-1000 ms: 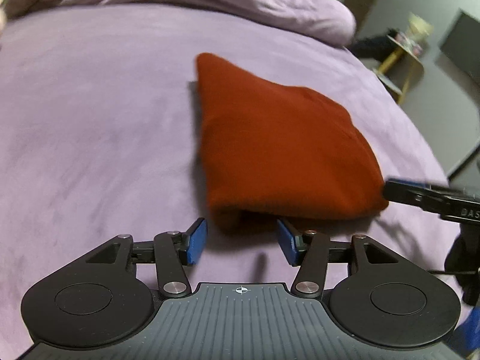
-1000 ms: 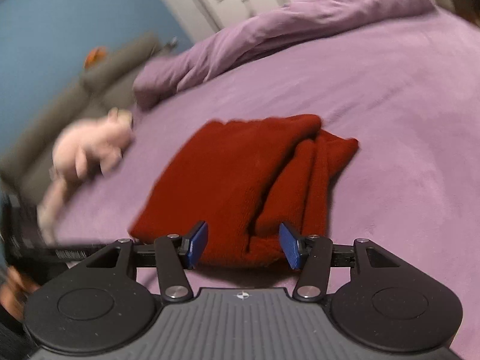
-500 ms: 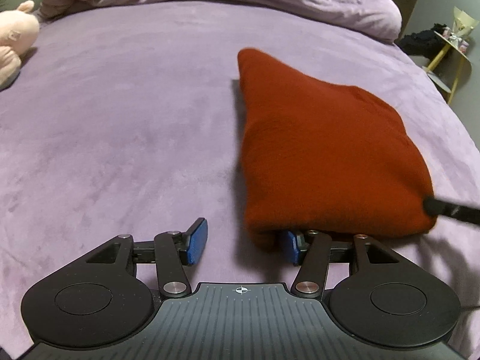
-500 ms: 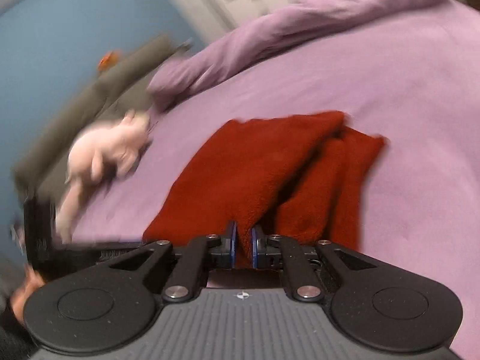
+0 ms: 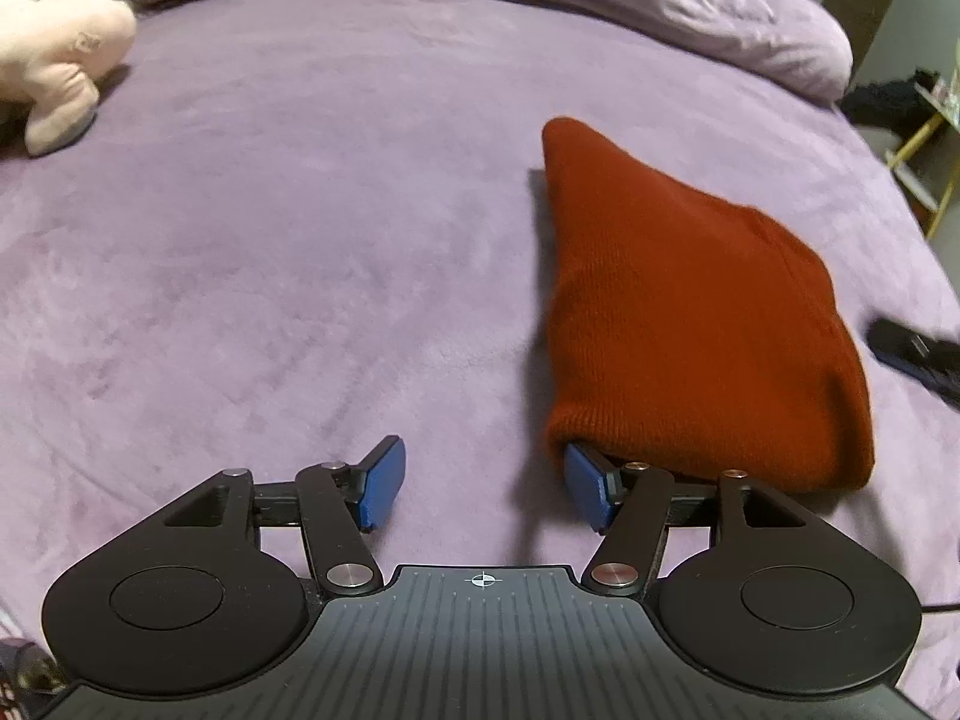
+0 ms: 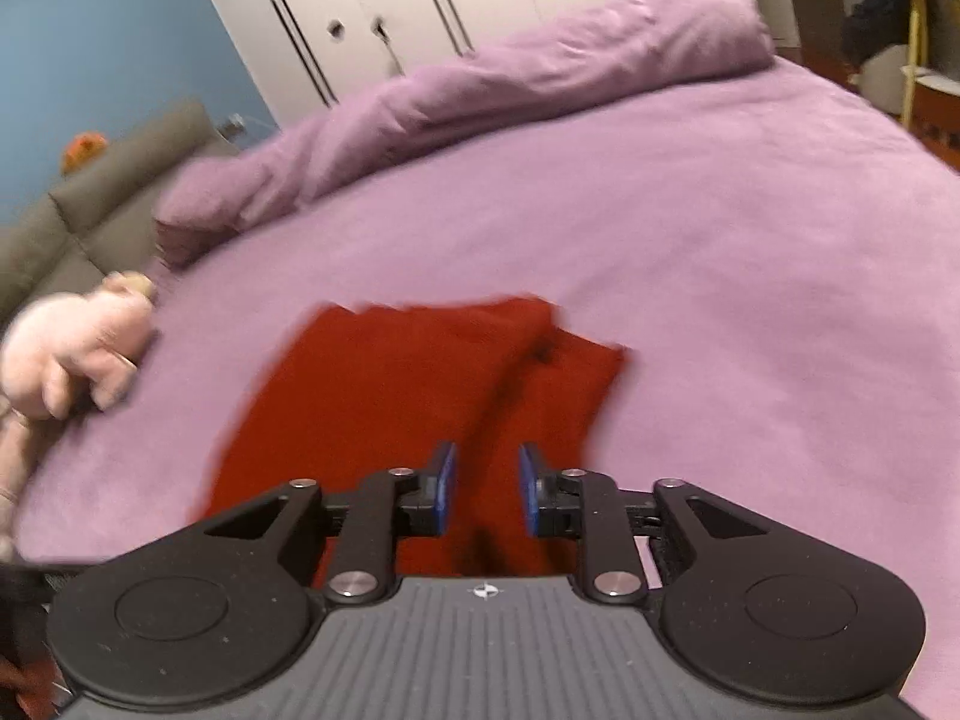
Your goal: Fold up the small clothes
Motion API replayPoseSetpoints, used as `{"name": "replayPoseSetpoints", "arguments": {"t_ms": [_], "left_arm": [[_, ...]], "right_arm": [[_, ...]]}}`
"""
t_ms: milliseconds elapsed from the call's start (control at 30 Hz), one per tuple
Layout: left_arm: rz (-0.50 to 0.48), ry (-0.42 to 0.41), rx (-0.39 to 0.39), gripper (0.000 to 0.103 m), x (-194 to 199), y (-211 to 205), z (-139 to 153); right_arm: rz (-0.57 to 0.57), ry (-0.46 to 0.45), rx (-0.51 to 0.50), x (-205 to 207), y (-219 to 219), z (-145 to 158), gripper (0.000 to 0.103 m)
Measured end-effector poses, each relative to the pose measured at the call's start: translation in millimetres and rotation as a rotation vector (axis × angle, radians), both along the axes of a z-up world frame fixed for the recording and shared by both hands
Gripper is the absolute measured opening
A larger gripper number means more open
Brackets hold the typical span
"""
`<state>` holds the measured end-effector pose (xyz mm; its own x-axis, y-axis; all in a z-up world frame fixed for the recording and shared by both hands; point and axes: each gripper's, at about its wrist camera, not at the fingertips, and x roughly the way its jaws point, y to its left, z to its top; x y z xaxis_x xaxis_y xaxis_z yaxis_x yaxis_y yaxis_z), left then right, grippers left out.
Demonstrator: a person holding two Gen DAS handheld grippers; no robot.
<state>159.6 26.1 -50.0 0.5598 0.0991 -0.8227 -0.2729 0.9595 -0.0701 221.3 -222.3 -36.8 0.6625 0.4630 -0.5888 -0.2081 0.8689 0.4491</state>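
Note:
A folded red knit garment [image 5: 690, 312] lies on the purple bed [image 5: 300, 240]. My left gripper [image 5: 483, 489] is open and empty at the garment's near left corner; its right finger [image 5: 585, 489] sits just under the garment's edge. In the right wrist view the garment [image 6: 390, 396] lies right below my right gripper [image 6: 485, 489], whose jaws stand partly open with nothing between the pads. The right gripper's tip [image 5: 912, 351] shows at the right edge of the left wrist view.
A pink plush toy [image 5: 54, 60] lies at the bed's far left, also in the right wrist view [image 6: 78, 348]. A bunched purple duvet [image 5: 540, 0] runs along the far side. A grey sofa [image 6: 90, 210] and white wardrobe doors [image 6: 450, 0] stand beyond.
My right gripper shut on the garment's edge half a second ago, has now opened and let go, and has lifted a little. My left gripper stayed open and shifted left.

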Motion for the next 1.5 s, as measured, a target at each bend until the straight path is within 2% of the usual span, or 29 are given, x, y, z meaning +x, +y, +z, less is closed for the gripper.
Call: {"name": "replayPoseSetpoints", "arguments": {"t_ms": [133, 167, 267, 333, 400, 433, 533, 667, 700, 767, 900, 967, 1033, 1133, 1167, 1200, 1233, 1267, 1300, 1400, 1500], "left_arm": [[-0.032, 0.006, 0.066, 0.066, 1.1, -6.2, 4.1], [-0.036, 0.007, 0.072, 0.066, 0.8, -5.8, 4.6], [-0.030, 0.006, 0.088, 0.066, -1.1, -4.0, 8.0], [-0.012, -0.016, 0.132, 0.067, -3.3, -2.3, 12.8], [0.003, -0.045, 0.159, 0.068, -1.9, -0.6, 17.0], [0.000, -0.061, 0.159, 0.068, 0.4, -1.0, 18.9], [-0.027, -0.099, 0.118, 0.068, 10.6, -6.5, 21.7], [-0.087, -0.168, 0.070, 0.070, 25.4, -23.4, 12.9], [-0.094, -0.161, 0.080, 0.070, 30.0, -26.7, 7.2], [-0.099, -0.115, 0.102, 0.072, 40.1, -31.0, -8.4], [-0.069, -0.125, 0.019, 0.082, 40.1, -16.7, -28.2], [-0.067, -0.125, 0.009, 0.087, 38.2, -10.6, -36.3], [-0.056, -0.123, -0.007, 0.088, 32.0, -6.9, -36.7], [-0.047, -0.118, 0.001, 0.089, 15.5, -10.9, -23.8], [-0.047, -0.113, 0.015, 0.092, 9.3, -13.8, -19.9], [-0.042, -0.106, 0.029, 0.098, 1.9, -16.6, -16.7], [-0.035, -0.097, 0.046, 0.099, -4.9, -19.1, -14.1], [-0.032, -0.093, 0.062, 0.100, -12.8, -21.8, -12.2], [-0.027, -0.086, 0.077, 0.100, -20.8, -25.0, -11.1], [-0.019, -0.048, 0.097, 0.101, -37.6, -32.1, -8.5], [-0.034, -0.024, 0.116, 0.102, -47.7, -37.0, -1.1]], "right_arm": [[0.075, 0.018, 0.057, 22.6, 45.9, -11.8, 0.028], [0.075, 0.021, 0.037, 28.1, 55.1, -16.5, 0.028], [0.050, 0.015, -0.102, 44.4, 70.5, -37.5, 0.027], [0.035, -0.034, -0.145, 43.1, 65.1, -43.9, 0.017], [0.022, -0.041, -0.153, 41.7, 55.4, -45.9, 0.003], [0.013, -0.048, -0.171, 40.4, 49.1, -48.0, 0.000], [0.012, -0.060, -0.182, 30.1, 37.9, -48.5, 0.000], [0.010, -0.067, -0.218, 15.3, 45.3, -37.9, 0.000], [0.014, -0.081, -0.212, 8.2, 45.5, -37.5, 0.005], [0.028, -0.114, -0.238, -5.2, 43.2, -42.4, 0.005], [0.069, -0.179, -0.279, -20.8, 33.9, -51.7, 0.005], [0.095, -0.195, -0.296, -21.1, 32.8, -54.2, 0.005], [0.107, -0.188, -0.311, -17.8, 35.8, -52.8, 0.005], [0.080, -0.109, -0.313, -17.0, 38.4, -37.3, 0.006], [0.064, -0.071, -0.321, -20.8, 39.3, -29.7, 0.009], [0.058, -0.031, -0.334, -25.7, 40.9, -23.7, 0.020], [0.052, 0.011, -0.348, -33.3, 42.3, -17.9, 0.031], [0.031, 0.055, -0.363, -42.6, 43.1, -13.8, 0.069], [0.020, 0.078, -0.360, -54.0, 42.9, -11.6, 0.089], [0.026, 0.108, -0.338, -85.2, 40.1, -6.4, 0.090], [0.006, 0.175, -0.396, -96.3, 43.2, -0.9, 0.093]]}}
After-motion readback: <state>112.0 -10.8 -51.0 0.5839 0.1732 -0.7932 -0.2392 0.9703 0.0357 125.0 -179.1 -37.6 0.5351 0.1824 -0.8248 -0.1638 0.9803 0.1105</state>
